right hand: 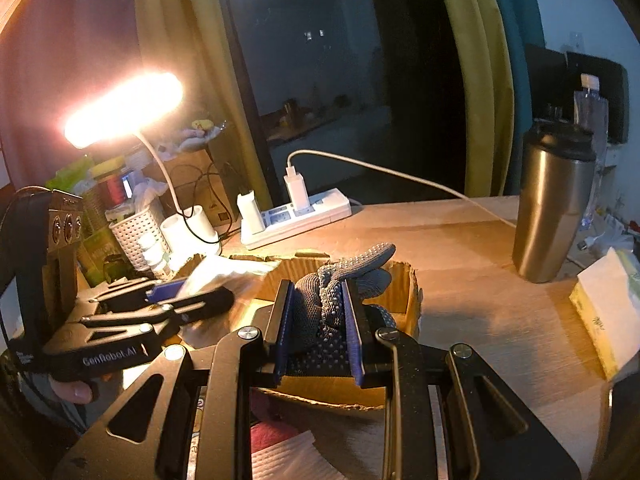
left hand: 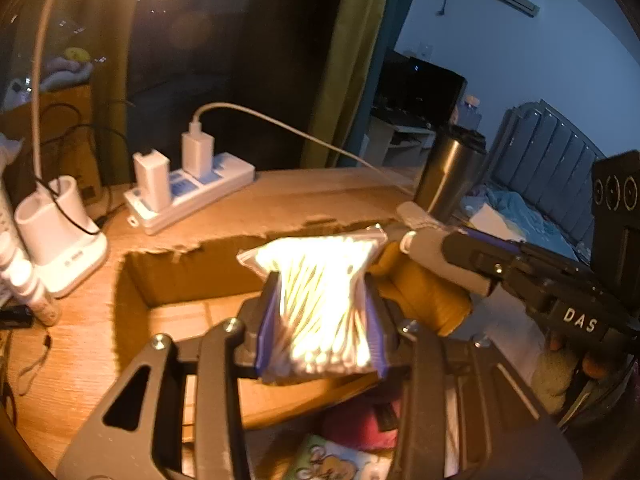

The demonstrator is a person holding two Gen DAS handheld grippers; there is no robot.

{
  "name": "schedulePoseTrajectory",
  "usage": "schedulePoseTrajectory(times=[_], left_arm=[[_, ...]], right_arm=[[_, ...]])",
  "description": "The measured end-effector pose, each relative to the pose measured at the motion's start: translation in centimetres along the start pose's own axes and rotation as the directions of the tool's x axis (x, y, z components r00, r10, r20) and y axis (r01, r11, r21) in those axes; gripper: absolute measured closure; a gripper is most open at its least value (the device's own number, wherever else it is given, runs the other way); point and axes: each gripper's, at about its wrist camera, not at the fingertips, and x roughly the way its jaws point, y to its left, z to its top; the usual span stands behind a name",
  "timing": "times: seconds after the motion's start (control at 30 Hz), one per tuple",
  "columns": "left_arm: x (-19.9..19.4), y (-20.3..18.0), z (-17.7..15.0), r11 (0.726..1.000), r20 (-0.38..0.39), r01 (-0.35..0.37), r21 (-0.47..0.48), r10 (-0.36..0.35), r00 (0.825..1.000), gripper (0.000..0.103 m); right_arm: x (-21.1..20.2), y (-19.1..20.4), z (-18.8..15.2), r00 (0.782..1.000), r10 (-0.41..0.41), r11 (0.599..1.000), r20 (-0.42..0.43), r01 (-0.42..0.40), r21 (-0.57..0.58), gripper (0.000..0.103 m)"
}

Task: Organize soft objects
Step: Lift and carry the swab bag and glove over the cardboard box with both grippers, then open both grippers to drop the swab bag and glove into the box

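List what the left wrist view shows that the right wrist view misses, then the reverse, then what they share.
Left wrist only: the bag of cotton swabs lit clearly, clamped by the left gripper.
Right wrist only: the dotted grey glove clamped by the right gripper, and a white perforated basket.
Both: cardboard box, power strip, steel tumbler.

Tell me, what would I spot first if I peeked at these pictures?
The glowing desk lamp at the back left of the desk, most likely. Next, the left gripper squeezing a shiny bag of cotton swabs and the right gripper pinching a grey dotted glove, both above an open cardboard box. A tall steel tumbler stands on the right.
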Motion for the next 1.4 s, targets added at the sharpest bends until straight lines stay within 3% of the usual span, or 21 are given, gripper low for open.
schedulePoseTrajectory(times=[0.17, 0.3, 0.37, 0.5, 0.63, 0.93, 1.27, 1.4], left_arm=[[2.1, -1.1, -0.3, 1.0, -0.04, 0.026, -0.01, -0.026, 0.999, 0.063], [4.0, -1.7, -0.7, 1.0, -0.119, 0.022, -0.003, -0.023, 0.993, 0.061], [4.3, -1.4, -0.9, 0.999, -0.149, 0.037, -0.023, -0.04, 0.988, 0.054], [2.7, -1.0, -0.7, 0.999, -0.107, 0.025, -0.028, -0.028, 0.994, 0.039], [1.4, -0.6, -0.6, 1.0, -0.086, 0.007, -0.025, -0.009, 0.996, 0.038], [-2.1, 0.5, -0.2, 0.999, -0.012, -0.025, -0.019, 0.025, 1.0, 0.038], [-5.9, 0.4, -1.1, 1.0, 0.041, -0.016, -0.009, 0.016, 0.999, 0.038], [-7.4, 0.5, -1.8, 1.0, 0.057, -0.017, -0.009, 0.018, 0.998, 0.038]], right_arm=[[0.3, -0.7, -0.1, 1.0, 0.019, 1.0, -0.002, -0.019, 0.015, 0.077], [0.5, -1.2, -0.2, 1.0, 0.025, 0.999, -0.003, -0.025, 0.026, 0.077], [0.9, -1.4, -0.3, 1.0, 0.028, 0.999, -0.008, -0.028, 0.032, 0.077], [1.7, -1.2, -0.4, 0.999, 0.024, 0.999, -0.035, -0.023, 0.029, 0.075], [1.9, -1.0, -0.4, 0.999, -0.001, 0.999, -0.043, 0.002, 0.035, 0.057], [0.0, 0.1, -0.4, 0.999, -0.034, 0.999, -0.026, 0.035, 0.019, 0.056], [-3.0, 3.1, -0.8, 0.999, -0.05, 0.999, 0.003, 0.05, -0.02, 0.054], [-4.1, 4.4, -1.1, 0.998, -0.056, 0.998, 0.012, 0.056, -0.033, 0.049]])
